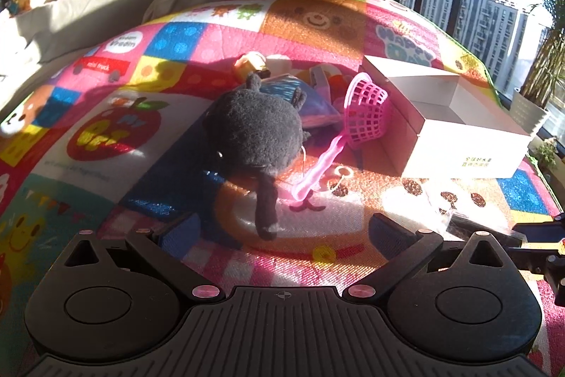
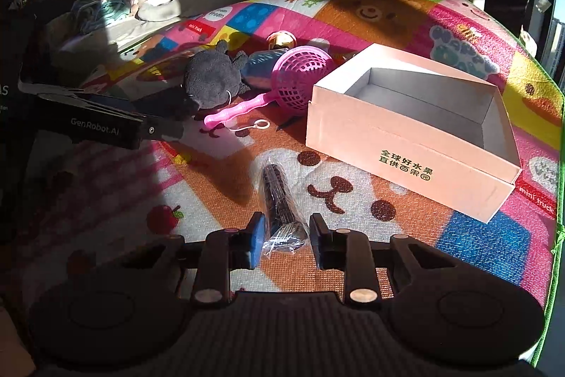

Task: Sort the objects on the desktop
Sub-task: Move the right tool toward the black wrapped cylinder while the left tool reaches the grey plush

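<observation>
- The right gripper (image 2: 286, 241) points down at a bright play mat (image 2: 353, 13) with bears and fruit on it.
- Between its two fingers (image 2: 257, 244) sits the near end of a black thing in a clear wrapper (image 2: 279, 200). It may be a comb or a brush; the wrapper makes it hard to tell.
- The jaws are close together, and the blue pad on the left finger touches the crinkly wrapper. The other pad seems to stop just short, so I cannot tell if the grip is tight.
- The rest of the black thing sticks out ahead of the fingers, over the mat.
- Ahead and to the right of this gripper is an open pink box (image 2: 409, 143) with green writing on its side. It looks empty inside.
- Ahead and to the left lie a gray plush toy (image 2: 212, 76), a pink plastic scoop net (image 2: 300, 78) and a small white ring on a string (image 2: 260, 124).
- The scoop's basket is just beside the box's left end.
- The left gripper (image 1: 280, 232) hangs over the mat with its jaws wide apart and nothing in them.
- Right in front of it is the gray plush toy, with one dark leg reaching back between the open fingers but not touching them.
- The scoop's handle lies just to the right of the toy.
- Past the toy are a blue cushion-like thing (image 1: 310, 98) and a little yellow toy (image 1: 251, 64).
- The box is ahead and to the right of the left gripper too.
</observation>
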`<state>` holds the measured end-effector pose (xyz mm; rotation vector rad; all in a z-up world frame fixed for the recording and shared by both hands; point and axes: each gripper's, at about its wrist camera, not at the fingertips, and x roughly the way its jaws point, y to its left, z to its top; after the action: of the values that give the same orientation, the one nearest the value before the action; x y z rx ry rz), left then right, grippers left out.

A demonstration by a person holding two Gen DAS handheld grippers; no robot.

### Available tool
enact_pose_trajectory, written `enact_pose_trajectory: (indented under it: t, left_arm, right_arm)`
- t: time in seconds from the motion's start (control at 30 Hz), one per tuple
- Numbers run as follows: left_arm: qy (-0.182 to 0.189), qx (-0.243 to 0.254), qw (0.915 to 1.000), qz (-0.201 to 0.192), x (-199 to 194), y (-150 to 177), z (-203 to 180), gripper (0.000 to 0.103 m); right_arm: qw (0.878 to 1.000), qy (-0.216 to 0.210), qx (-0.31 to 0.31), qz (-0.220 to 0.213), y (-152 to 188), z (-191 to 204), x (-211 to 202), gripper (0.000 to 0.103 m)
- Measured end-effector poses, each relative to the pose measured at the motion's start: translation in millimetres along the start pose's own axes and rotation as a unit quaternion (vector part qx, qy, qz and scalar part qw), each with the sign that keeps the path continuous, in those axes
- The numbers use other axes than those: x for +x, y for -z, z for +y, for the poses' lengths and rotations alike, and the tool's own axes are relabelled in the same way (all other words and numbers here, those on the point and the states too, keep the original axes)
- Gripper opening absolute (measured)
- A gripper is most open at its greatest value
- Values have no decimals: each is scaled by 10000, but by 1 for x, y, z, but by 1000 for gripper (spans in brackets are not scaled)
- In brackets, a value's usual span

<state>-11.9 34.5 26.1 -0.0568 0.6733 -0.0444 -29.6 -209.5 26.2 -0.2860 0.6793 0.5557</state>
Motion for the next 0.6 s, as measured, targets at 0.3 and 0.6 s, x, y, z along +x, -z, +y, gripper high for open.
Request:
enact_pose_trajectory:
  t: [0.3,0.6]
  left_arm:
    - [-125,305,9992,-207,11,-17,-14,103]
    - [-598,-180,9980,95,67,-55,12,103]
  right_arm:
    - [9835,1341,954,-757,24,-42,-21,88]
    - [9649,1146,2033,-1203,38,-50,-13,98]
